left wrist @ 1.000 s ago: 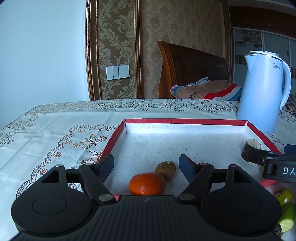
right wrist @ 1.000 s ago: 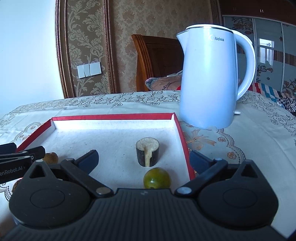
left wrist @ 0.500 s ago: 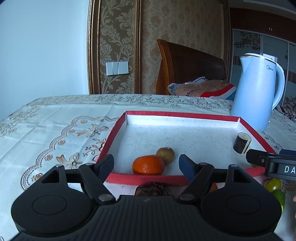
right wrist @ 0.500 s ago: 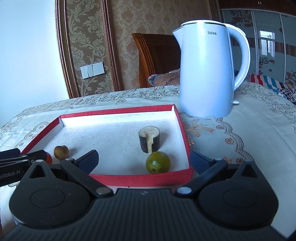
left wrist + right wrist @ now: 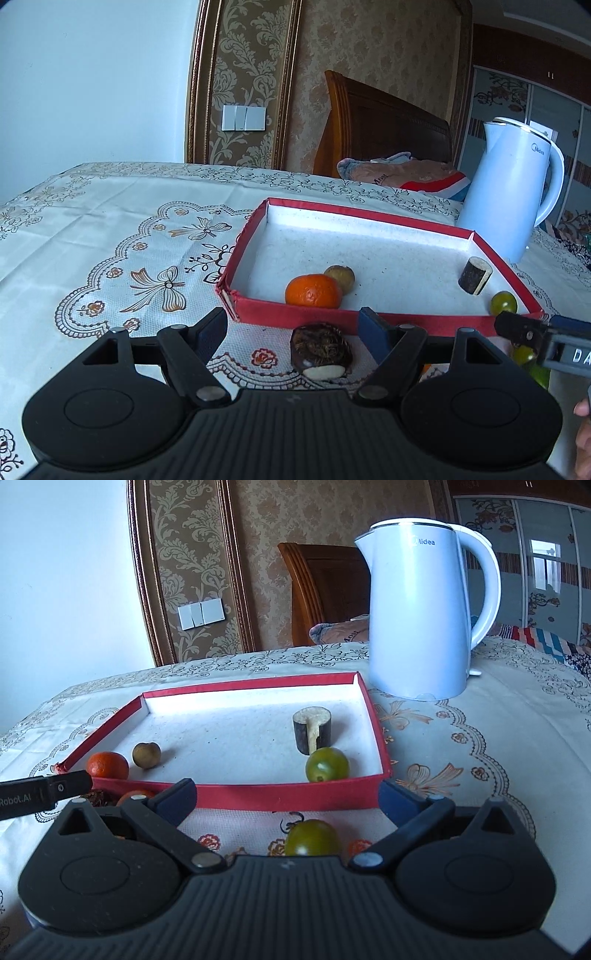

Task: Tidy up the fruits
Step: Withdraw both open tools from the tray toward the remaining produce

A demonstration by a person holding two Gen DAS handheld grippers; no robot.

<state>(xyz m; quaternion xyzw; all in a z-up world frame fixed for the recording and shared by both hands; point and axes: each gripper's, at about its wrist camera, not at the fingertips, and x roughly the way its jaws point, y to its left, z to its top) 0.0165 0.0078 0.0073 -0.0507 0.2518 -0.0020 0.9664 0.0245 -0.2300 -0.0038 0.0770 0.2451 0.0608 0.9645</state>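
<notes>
Left gripper [image 5: 293, 328] fingers spread, empty, flanking a dark hairy fruit [image 5: 320, 350] lying crosswise at lower center, cut end toward the camera. Right gripper [image 5: 288, 797] likewise released around a green fruit [image 5: 312, 837]. Beyond, mid-frame, the red-rimmed tray [image 5: 288, 794] holds an orange [image 5: 313, 291].

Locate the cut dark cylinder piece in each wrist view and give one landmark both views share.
Left wrist: the cylinder piece stands in the tray's far right part, just behind a green fruit.
Right wrist: the cylinder piece stands right of centre in the tray, just behind the same green fruit.
Shared landmark: the white kettle behind the tray.
</notes>
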